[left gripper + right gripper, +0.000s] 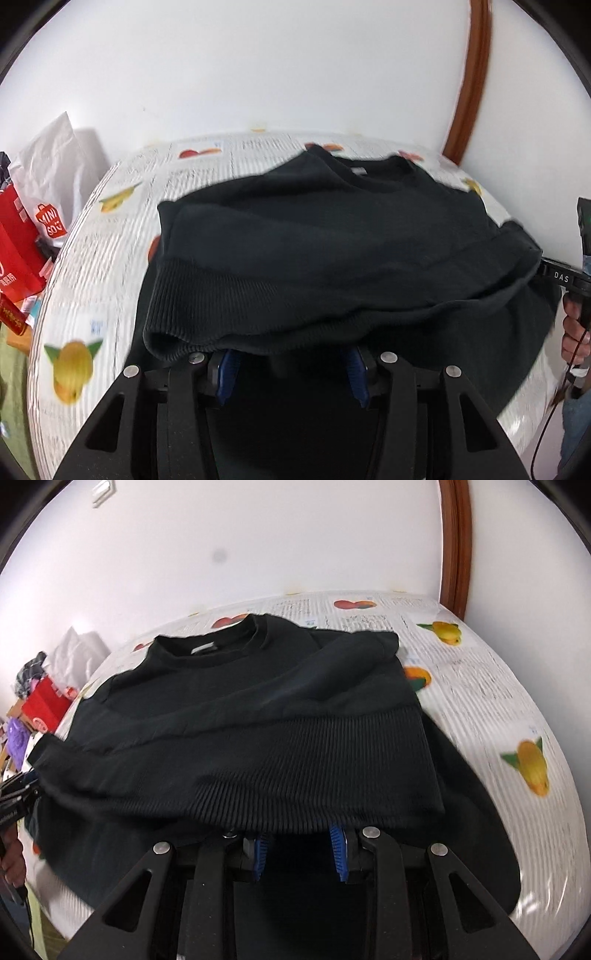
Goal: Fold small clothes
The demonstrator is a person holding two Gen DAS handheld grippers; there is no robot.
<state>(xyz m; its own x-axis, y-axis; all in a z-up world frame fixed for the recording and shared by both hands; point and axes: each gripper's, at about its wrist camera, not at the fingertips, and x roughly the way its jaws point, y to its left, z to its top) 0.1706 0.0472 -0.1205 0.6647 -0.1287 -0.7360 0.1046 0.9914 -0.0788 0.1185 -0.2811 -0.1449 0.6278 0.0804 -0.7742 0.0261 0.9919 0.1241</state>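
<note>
The black sweater (332, 236) lies folded over on the bench (110, 258). Both grippers, left (291, 376) and right (301, 853), stand spread at its ribbed hem, seemingly released. Next: regrip for another fold.

white bag (51, 206): "MINISO" | right gripper (561, 277): "DAS"

The sweater's ribbed hem (258, 325) drapes over my left gripper (291, 373), hiding its fingertips; my right gripper (300, 849) is covered likewise. Ahead, the tablecloth's print (480, 679) smears with blur. My right hand (576, 332) is cut off.
</note>
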